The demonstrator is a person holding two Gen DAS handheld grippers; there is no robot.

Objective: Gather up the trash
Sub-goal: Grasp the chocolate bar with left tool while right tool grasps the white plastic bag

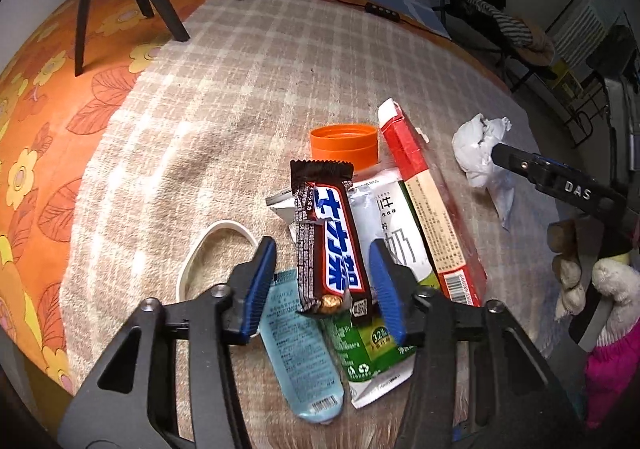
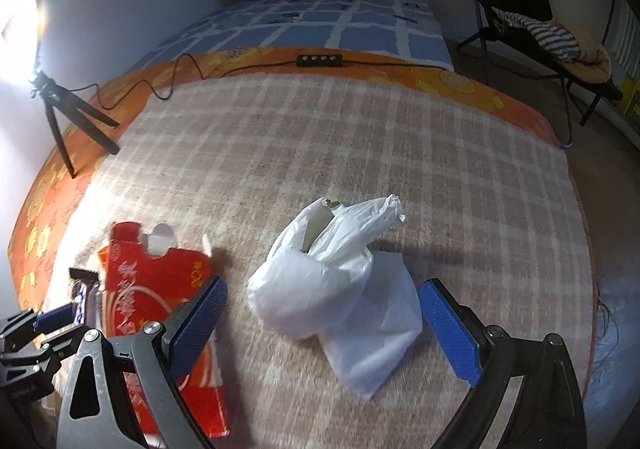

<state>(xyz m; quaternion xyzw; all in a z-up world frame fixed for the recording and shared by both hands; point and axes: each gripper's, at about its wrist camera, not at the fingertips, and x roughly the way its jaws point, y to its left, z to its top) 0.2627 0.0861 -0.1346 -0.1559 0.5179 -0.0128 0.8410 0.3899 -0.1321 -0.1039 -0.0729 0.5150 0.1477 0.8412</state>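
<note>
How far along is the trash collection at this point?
Nothing looks collected yet: the white plastic bag lies crumpled between the open right claw. The left claw is open around the chocolate bar wrapper, not gripping. Milk carton, red box, orange cap and blue sachet remain.

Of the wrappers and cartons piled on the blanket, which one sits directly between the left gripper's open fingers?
The brown candy bar wrapper with blue-and-white lettering; it lies atop the pile, unlike the teal packet, milk carton and red box alongside.
</note>
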